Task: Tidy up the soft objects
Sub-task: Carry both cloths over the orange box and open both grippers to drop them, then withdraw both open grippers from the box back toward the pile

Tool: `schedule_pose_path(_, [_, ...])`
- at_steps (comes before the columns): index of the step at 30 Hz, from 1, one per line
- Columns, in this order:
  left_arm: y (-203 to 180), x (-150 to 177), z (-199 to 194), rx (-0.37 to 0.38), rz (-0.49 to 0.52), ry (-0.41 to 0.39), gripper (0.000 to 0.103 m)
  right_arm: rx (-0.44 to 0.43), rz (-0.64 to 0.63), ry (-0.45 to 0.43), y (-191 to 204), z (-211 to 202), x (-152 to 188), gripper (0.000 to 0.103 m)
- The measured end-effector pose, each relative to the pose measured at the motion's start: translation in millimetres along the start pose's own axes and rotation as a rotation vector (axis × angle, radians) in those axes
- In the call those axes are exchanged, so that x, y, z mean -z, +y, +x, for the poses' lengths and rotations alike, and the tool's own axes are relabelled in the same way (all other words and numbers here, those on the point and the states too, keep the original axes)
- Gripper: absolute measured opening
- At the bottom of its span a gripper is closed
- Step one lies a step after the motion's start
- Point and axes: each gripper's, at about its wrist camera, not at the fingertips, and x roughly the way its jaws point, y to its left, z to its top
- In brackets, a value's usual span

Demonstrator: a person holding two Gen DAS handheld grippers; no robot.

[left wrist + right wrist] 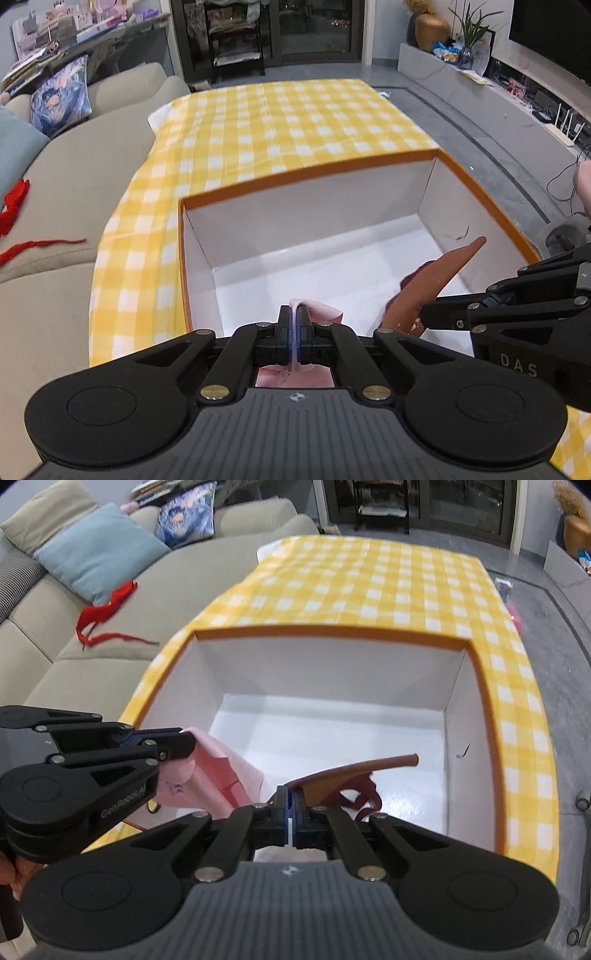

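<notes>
- Clamped tight in the left gripper (294, 314) is a pink cloth (221, 775), its jaws pressed together with only a thin fold between them; the cloth hangs over the near left corner of the box (332, 632).
- A brown cloth (332, 779) is pinched by the right gripper (290, 798), whose jaws are likewise closed on a thin edge; a stiff brown tail (458, 258) is seen sticking up toward the right wall of the box.
- Both cloths are held just above the white floor (314, 266) of the open, orange-rimmed box.
- A yellow checked tablecloth (295, 122) is spread under and beyond the box.
- A beige sofa (74, 192) is seen to the left, with red fabric (107, 609) lying on its seat near a blue cushion (96, 550).
</notes>
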Motion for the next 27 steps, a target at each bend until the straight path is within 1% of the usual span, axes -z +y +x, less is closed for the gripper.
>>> schedule_pose_path(2, [0,0,3,-0.002,-0.001,0.015,0.005,0.002,0.005,0.020,0,6,1,0.000])
schedule_pose_path(4, [0,3,3,-0.011,-0.015,0.020,0.010,0.005,0.005,0.032,0,9,1,0.004])
schedule_pose_path(5, [-1,0,5,-0.011,-0.015,0.024,0.015,0.008,0.004,0.033,1,9,1,0.004])
schedule_pose_path(6, [-1,-1,6,-0.014,-0.014,0.029,0.018,0.010,0.004,0.033,1,8,1,0.006])
schedule_pose_path(7, [-2,-1,6,-0.016,-0.013,0.033,0.019,0.011,0.005,0.037,2,8,1,0.013])
schedule_pose_path(9, [-3,-1,4,-0.019,-0.017,0.033,0.024,0.014,0.006,0.039,3,7,2,0.024])
schedule_pose_path(11, [-2,-1,1,-0.021,-0.024,0.027,0.027,0.025,0.000,0.038,5,5,2,0.025])
schedule_pose_path(15, [-2,-2,-10,-0.023,-0.027,0.014,0.028,0.026,-0.004,0.032,9,-4,3,0.027])
schedule_pose_path(17, [-1,-1,-18,-0.020,-0.030,0.002,0.028,0.027,-0.007,0.024,11,-10,4,0.031])
schedule_pose_path(18, [-1,-1,-24,-0.021,-0.031,-0.003,0.028,0.033,-0.010,0.016,12,-14,5,0.036])
schedule_pose_path(19, [-2,0,-28,-0.021,-0.031,-0.011,0.028,0.040,-0.013,0.008,14,-19,6,0.036])
schedule_pose_path(21, [-3,1,-40,-0.021,-0.029,-0.030,0.028,0.047,-0.025,-0.014,18,-32,10,0.037])
schedule_pose_path(23, [-5,4,-54,-0.016,-0.032,-0.054,0.028,0.046,-0.027,-0.033,21,-44,14,0.040])
schedule_pose_path(27, [-10,16,-85,0.008,-0.047,-0.109,0.028,0.050,-0.046,-0.077,28,-72,31,0.043])
